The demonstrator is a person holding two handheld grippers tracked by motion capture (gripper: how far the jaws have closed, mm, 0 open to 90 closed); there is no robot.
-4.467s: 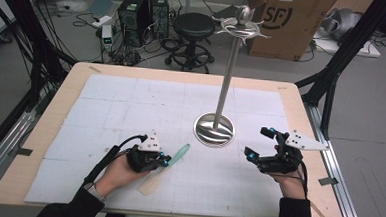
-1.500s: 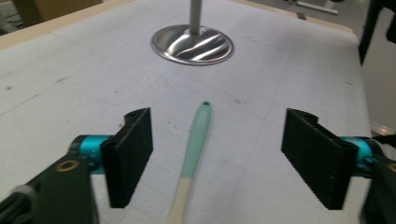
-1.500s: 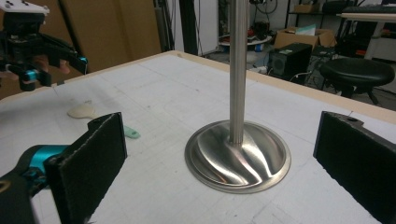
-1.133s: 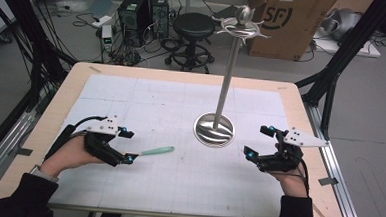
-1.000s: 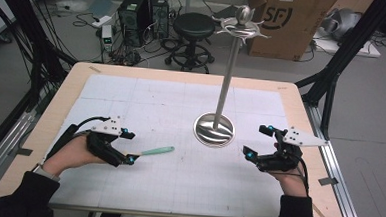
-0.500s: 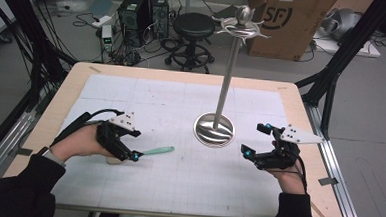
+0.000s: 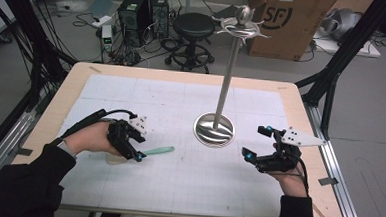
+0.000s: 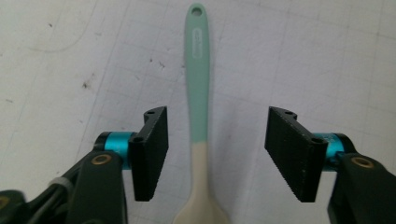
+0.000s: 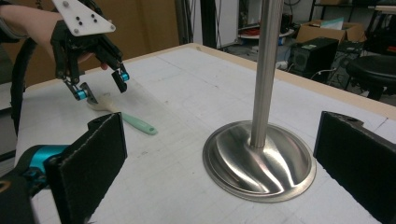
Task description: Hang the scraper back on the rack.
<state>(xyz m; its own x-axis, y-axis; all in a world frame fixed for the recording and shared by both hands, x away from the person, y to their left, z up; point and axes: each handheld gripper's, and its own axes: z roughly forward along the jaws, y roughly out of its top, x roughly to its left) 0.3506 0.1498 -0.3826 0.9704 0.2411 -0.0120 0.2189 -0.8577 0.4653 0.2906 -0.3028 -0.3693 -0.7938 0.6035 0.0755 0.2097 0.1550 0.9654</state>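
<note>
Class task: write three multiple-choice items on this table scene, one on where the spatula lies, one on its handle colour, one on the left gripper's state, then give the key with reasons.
1. Where does the spatula lie?
A. on the metal stand's base
B. flat on the table mat, between the left gripper's jaws
C. hung from the stand's top

2. What colour is its handle?
A. red
B. black
C. mint green

3. How does the left gripper stand?
A. open, pads clear of the spatula
C. shut on the stand's pole
B. shut on the spatula

Key: 1 B, the left gripper view shows it lying on the mat between the jaws, apart from the stand. 2 C, green handle, cream blade. 3 A, gaps show on both sides of the handle, though the jaws have just been closing.
</note>
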